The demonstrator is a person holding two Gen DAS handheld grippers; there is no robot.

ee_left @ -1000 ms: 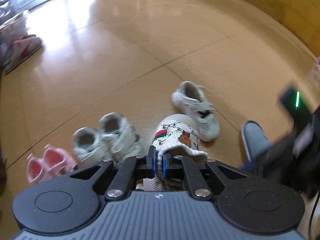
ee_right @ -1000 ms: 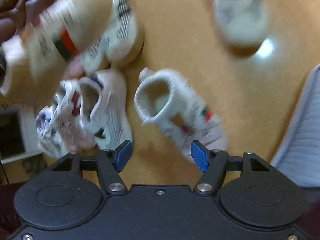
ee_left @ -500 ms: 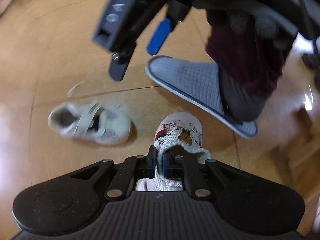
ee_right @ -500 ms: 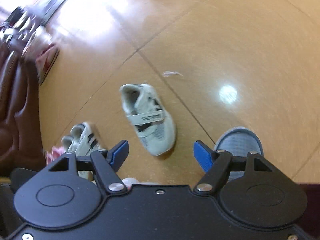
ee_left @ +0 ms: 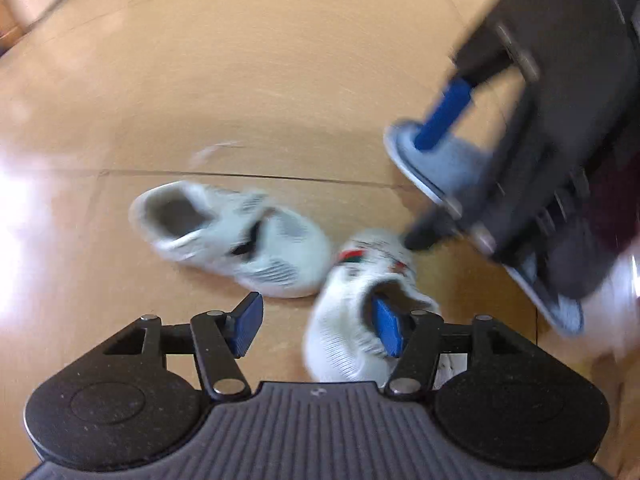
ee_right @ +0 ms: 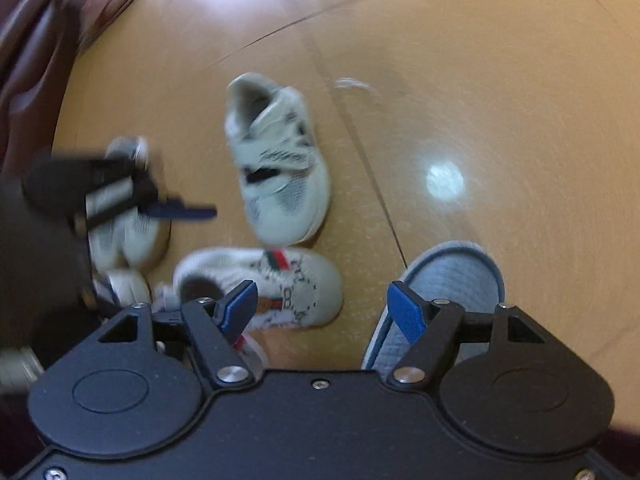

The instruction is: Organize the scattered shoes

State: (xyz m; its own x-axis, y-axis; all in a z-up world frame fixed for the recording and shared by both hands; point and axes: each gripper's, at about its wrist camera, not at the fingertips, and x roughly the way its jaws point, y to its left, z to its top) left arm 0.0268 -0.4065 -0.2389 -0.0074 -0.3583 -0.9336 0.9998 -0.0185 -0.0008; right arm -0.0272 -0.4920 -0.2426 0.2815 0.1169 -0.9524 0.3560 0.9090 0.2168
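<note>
Left wrist footage is blurred by motion, yet the left gripper is seen with its blue pads spread wide apart. One pad is set inside the ankle opening of the patterned knit shoe, which lies on the wooden floor and is not pinched. That shoe, marked with a red and green stripe, is taken as the landmark. Just beside it, on the side of the free pad, a white strap sneaker is seen lying on the floor, its toe nearly touching the knit shoe. Beyond the knit shoe, a grey slipper is seen on a foot, partly covered by the right gripper, which is blurred.

From the right wrist view, the right gripper is shown with its fingers also spread, nothing being held between them. The knit shoe is found directly below its near finger, flat on the floor. The strap sneaker is placed just beyond the knit shoe, and the slipper just to its other side. More pale shoes are glimpsed near the knit shoe's heel, half hidden behind the left gripper; their number cannot be told.
</note>
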